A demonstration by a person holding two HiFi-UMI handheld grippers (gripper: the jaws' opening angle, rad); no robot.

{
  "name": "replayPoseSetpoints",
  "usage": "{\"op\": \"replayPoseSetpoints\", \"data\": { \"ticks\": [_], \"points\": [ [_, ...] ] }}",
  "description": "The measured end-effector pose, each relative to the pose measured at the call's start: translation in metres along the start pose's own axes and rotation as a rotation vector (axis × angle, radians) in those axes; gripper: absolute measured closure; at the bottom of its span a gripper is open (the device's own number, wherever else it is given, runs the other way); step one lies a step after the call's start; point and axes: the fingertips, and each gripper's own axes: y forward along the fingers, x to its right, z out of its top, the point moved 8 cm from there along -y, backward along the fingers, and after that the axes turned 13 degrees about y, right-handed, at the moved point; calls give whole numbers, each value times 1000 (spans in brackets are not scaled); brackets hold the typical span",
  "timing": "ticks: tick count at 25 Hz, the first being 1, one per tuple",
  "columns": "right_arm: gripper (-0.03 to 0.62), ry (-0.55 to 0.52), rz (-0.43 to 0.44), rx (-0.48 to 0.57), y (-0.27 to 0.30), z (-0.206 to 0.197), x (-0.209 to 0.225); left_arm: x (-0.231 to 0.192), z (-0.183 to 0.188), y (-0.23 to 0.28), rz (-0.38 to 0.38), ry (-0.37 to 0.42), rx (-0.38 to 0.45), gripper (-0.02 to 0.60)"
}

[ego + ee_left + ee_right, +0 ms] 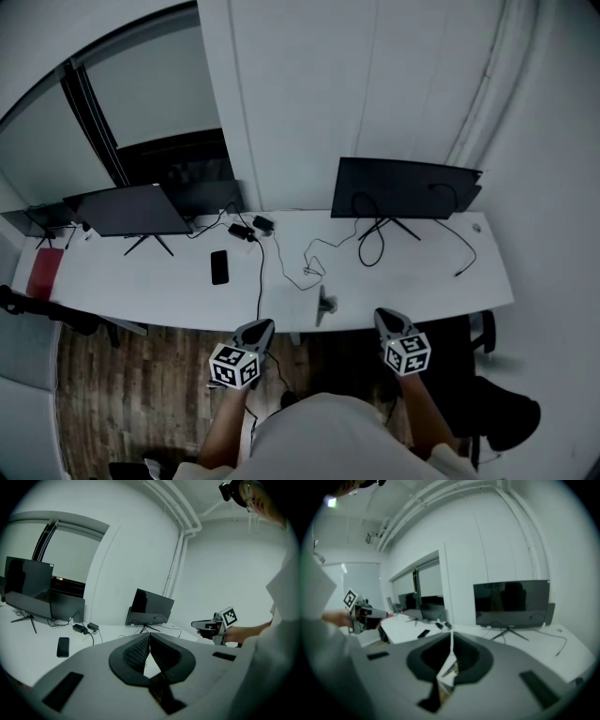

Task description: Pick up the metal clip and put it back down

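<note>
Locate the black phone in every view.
Head view: black phone on the desk, left of centre, between the monitors.
Left gripper view: lower left, on the desk.
Right gripper view: small, left of centre.
Shared landmark: the right-hand monitor, in all three.

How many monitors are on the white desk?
2: the left monitor stands near the left end of the desk, the right monitor toward its right. A dark shape at the far left edge may be a third.
</note>
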Motion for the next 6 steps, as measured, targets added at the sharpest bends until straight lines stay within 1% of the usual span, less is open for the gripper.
{"op": "replayPoseSetpoints", "data": {
  "ticks": [6],
  "points": [
    [556,1,4,5,6,2,-5,-7,2,1,-1,-2,7,549]
  ]
}}
